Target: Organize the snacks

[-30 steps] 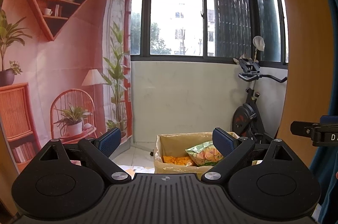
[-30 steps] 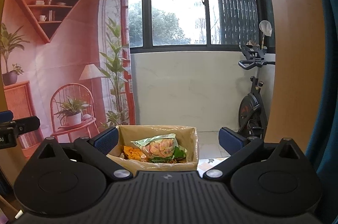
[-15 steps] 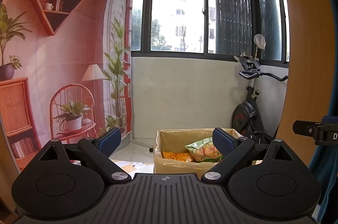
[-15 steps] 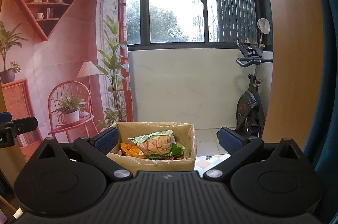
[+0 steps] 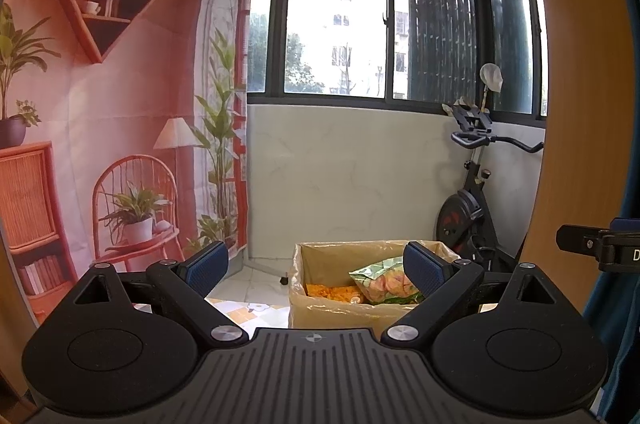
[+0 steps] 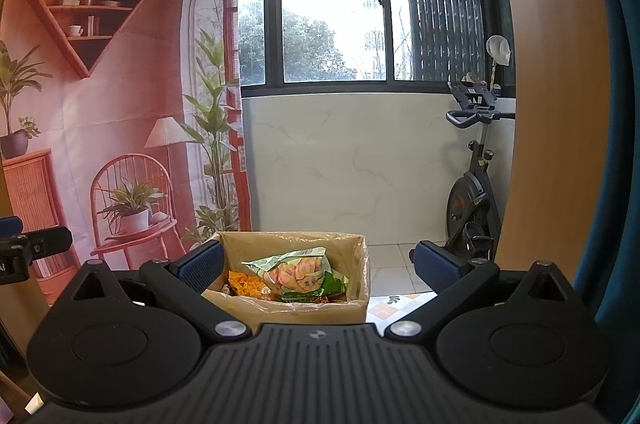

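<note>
Cardboard box (image 6: 304,308): open-topped and lined with clear plastic film; it stands on the tiled floor in front of the pale marbled wall.
Snacks: a green bag printed with pink chips (image 6: 298,274) lies on top inside the box, over orange packets (image 6: 244,282).
Left gripper (image 5: 316,264): fingers spread wide, nothing between the blue pads (image 5: 208,262); held up in the air, well apart from the box.
Right gripper (image 6: 318,262): likewise spread wide and empty, also clear of the box.
Left wrist view only: the box (image 5: 336,312) sits right of centre, and the right-side finger pad overlaps the green bag (image 5: 384,282) in the picture. A small black caster (image 5: 284,279) shows on the floor left of the box. Part of the other gripper (image 5: 600,248) juts in at the right edge.
Right wrist view only: the box sits between the two pads, so its whole inside shows. Patterned floor mat (image 6: 396,304) lies just right of the box. Part of the other gripper (image 6: 28,248) enters at the left edge.
Both views: a printed pink backdrop (image 5: 120,104) hangs at left, and an exercise bike (image 6: 472,192) stands at right under the window.
</note>
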{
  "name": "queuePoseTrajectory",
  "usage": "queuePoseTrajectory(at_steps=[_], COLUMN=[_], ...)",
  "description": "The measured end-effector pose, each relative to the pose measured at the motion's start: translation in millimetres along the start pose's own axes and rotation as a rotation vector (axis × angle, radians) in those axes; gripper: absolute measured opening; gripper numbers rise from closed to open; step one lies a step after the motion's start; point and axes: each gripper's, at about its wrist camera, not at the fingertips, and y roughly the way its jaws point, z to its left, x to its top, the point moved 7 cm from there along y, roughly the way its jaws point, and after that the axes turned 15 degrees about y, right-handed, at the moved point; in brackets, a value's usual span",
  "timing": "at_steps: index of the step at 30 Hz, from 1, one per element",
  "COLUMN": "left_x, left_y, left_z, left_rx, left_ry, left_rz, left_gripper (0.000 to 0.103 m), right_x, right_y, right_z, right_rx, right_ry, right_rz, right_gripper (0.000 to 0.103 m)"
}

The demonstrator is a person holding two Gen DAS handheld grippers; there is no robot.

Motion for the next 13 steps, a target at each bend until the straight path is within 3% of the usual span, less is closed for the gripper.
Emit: queuePoseTrajectory(at_steps=[13], left_x=[-3.3], left_y=[2.6], left_z=[-0.7], left_rx=[-0.006], left_ry=[-0.01], left_rz=[0.001], left_gripper=[0.096], right_x=[-1.1], right_y=[-0.9], right_z=[-1.2], right_rx=[-0.002], right_ry=[-0.002], right_rz=[0.0], right_gripper=[0.103])
